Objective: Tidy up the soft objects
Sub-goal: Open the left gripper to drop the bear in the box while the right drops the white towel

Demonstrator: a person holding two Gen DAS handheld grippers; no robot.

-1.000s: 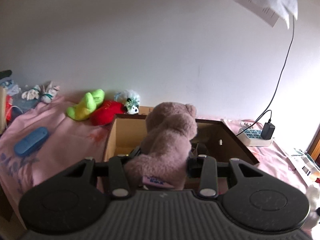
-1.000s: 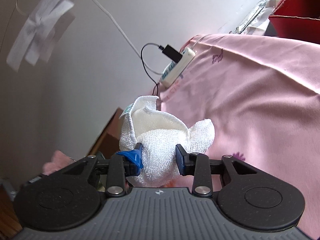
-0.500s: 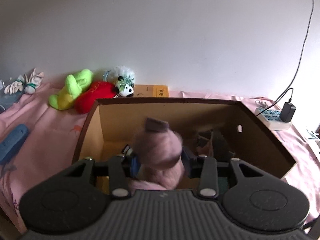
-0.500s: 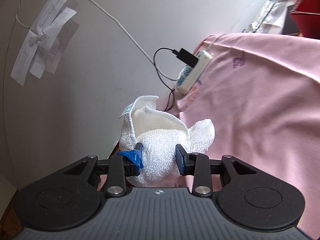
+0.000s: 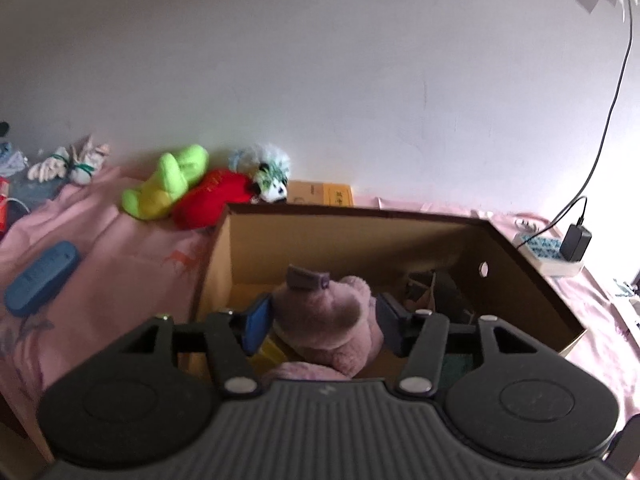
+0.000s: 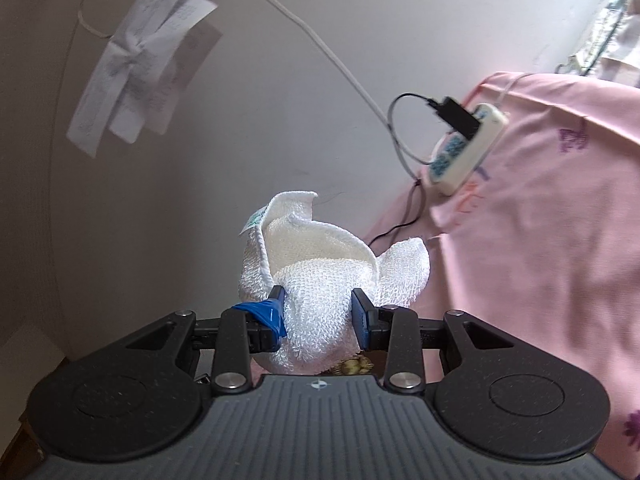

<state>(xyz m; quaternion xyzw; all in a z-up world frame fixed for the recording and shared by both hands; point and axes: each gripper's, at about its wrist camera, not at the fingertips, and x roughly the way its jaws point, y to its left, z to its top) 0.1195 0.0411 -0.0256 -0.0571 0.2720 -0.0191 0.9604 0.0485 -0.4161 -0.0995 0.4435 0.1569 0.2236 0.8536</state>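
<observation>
Left gripper (image 5: 324,320) opened, bear (image 5: 328,320) dropped in box (image 5: 520,256)

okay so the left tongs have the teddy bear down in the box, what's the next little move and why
Probably pull the left tongs up and back out of the cardboard box. Their pads stand slightly apart from the pink teddy bear, which sits low inside the box, so it looks released. The right tongs hold a white cloth awaiting its turn.

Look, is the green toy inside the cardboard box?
No, the green toy lies on the pink cloth outside the cardboard box.
</observation>
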